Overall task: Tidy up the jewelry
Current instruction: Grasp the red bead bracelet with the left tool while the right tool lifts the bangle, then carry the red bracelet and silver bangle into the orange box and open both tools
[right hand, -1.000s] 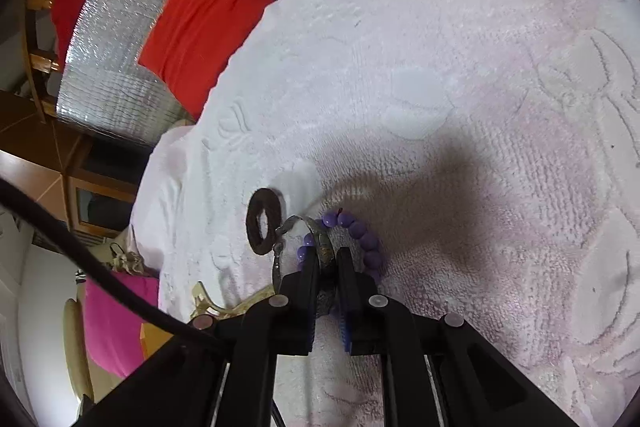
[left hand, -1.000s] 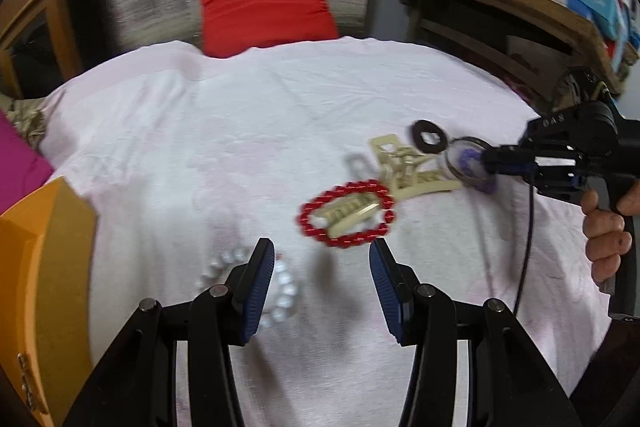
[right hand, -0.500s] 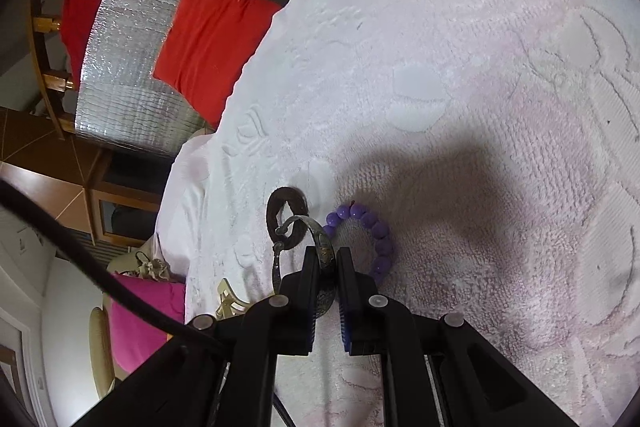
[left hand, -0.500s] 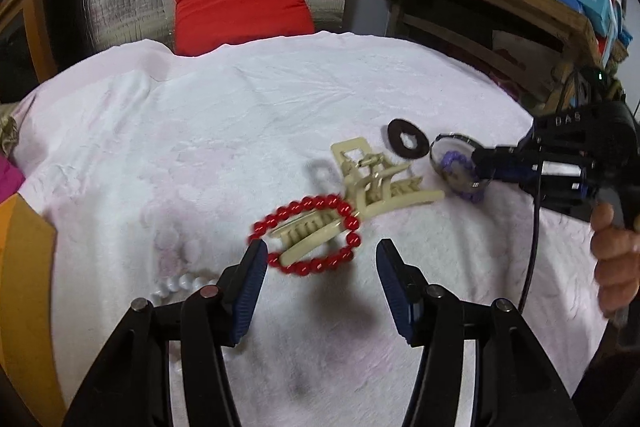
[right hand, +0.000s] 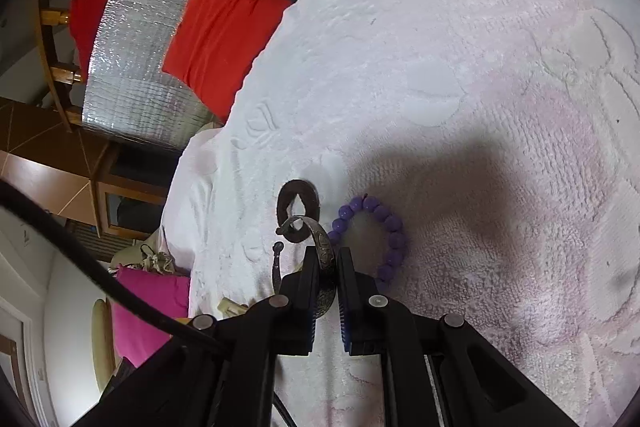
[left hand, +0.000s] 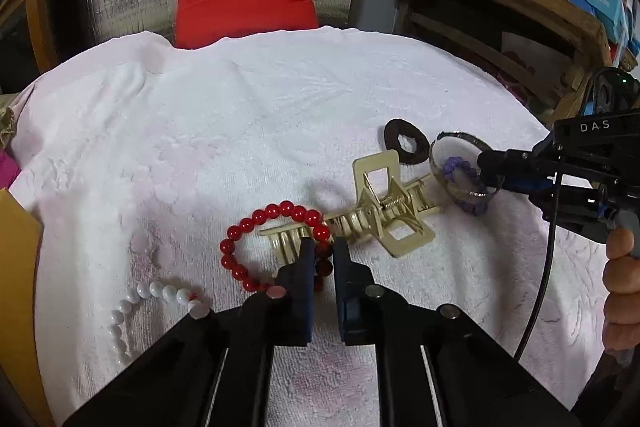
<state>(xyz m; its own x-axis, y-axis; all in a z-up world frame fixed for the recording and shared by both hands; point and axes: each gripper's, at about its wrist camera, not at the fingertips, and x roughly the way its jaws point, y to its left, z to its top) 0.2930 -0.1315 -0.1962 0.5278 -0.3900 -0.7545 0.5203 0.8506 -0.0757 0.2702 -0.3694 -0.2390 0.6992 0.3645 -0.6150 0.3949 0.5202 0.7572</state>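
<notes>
Both jaws clamped: left on red bracelet [left hand: 276, 247], right on metal bangle [right hand: 320, 259].

A pale pink towel-covered surface [left hand: 240, 115] carries red beads [left hand: 256, 219], white beads [left hand: 160, 293], a cream hair claw [left hand: 384, 211], a dark ring [left hand: 406, 141] and purple beads [right hand: 384, 227].

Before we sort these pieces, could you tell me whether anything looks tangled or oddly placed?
Yes: the red bead bracelet lies looped over the teeth of the cream hair claw clip, so lifting it with the left gripper may drag the clip. The purple bead bracelet sits right beside the metal bangle.
</notes>
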